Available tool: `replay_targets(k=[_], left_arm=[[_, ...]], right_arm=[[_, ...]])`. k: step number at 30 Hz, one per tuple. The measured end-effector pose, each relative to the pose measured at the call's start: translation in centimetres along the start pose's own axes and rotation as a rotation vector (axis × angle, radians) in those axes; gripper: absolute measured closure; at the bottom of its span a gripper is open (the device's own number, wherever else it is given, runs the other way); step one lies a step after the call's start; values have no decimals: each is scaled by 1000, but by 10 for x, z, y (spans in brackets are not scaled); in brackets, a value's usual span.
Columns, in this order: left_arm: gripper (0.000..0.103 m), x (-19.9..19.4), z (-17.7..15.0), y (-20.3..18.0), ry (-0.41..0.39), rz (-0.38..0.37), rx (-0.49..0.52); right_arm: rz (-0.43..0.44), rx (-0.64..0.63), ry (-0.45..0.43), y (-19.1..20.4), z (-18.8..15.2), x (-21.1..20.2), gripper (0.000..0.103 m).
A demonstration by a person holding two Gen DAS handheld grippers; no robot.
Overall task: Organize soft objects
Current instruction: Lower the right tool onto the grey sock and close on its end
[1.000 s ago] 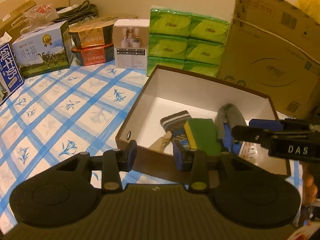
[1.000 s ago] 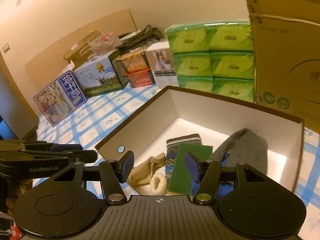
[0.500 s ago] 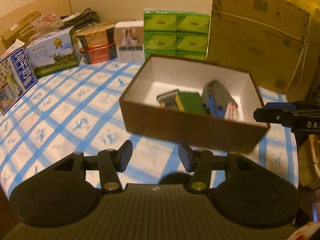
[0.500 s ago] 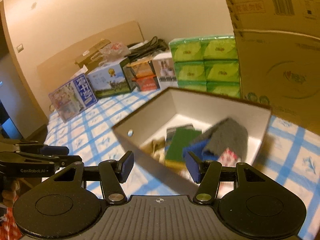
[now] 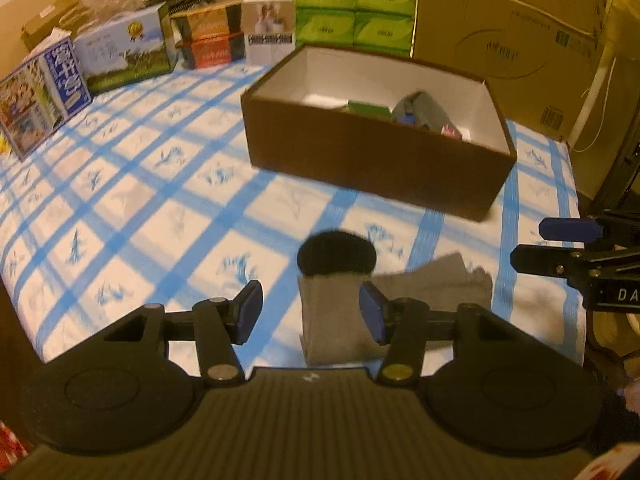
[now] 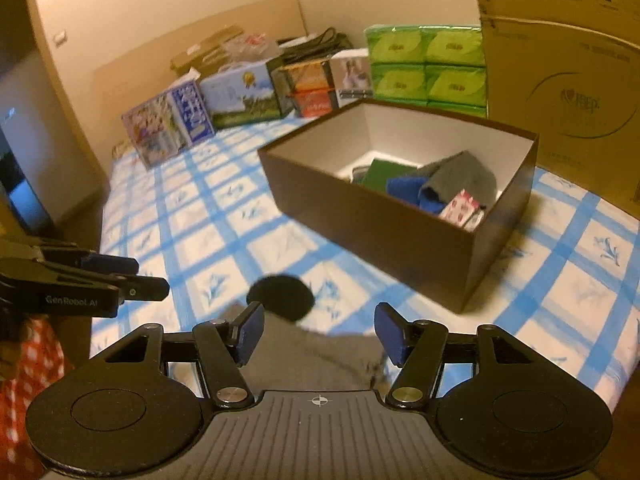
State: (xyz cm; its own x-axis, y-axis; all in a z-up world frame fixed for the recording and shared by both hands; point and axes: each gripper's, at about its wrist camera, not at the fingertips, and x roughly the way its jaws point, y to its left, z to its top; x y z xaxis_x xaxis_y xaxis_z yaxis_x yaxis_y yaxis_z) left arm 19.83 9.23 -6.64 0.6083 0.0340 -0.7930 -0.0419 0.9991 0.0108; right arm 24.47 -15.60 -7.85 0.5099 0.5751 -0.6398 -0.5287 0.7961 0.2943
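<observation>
A brown open box (image 5: pixel 372 160) (image 6: pixel 400 236) stands on the blue-checked cloth. It holds a green sponge (image 6: pixel 380 174), a blue cloth (image 6: pixel 404 188), a grey sock (image 6: pixel 460 176) and a small pink packet (image 6: pixel 460 208). A grey sock with a black toe (image 5: pixel 332 280) (image 6: pixel 288 300) lies on the cloth in front of the box, near the table's front edge. My left gripper (image 5: pixel 310 312) is open and empty, low over this sock. My right gripper (image 6: pixel 318 334) is open and empty, over the sock's other end.
Along the back stand milk cartons (image 5: pixel 44 92), small boxes (image 5: pixel 208 40), green tissue packs (image 5: pixel 356 12) and a large cardboard carton (image 5: pixel 508 40). The table's front edge is close below both grippers.
Both grippers have pulled back from inside the box toward the table's front edge. The grey sock with the black toe has come into view beneath them.
</observation>
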Motion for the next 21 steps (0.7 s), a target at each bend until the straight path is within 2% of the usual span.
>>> replay_targets(k=[9,21], left_arm=[[52,6,-31,1,66,12,-42],[52,37,-56,0,154,7,-75]], right_arm=[[6,-56,58,15,-29,4,39],[-29,-247,142,36,-56,42,33]])
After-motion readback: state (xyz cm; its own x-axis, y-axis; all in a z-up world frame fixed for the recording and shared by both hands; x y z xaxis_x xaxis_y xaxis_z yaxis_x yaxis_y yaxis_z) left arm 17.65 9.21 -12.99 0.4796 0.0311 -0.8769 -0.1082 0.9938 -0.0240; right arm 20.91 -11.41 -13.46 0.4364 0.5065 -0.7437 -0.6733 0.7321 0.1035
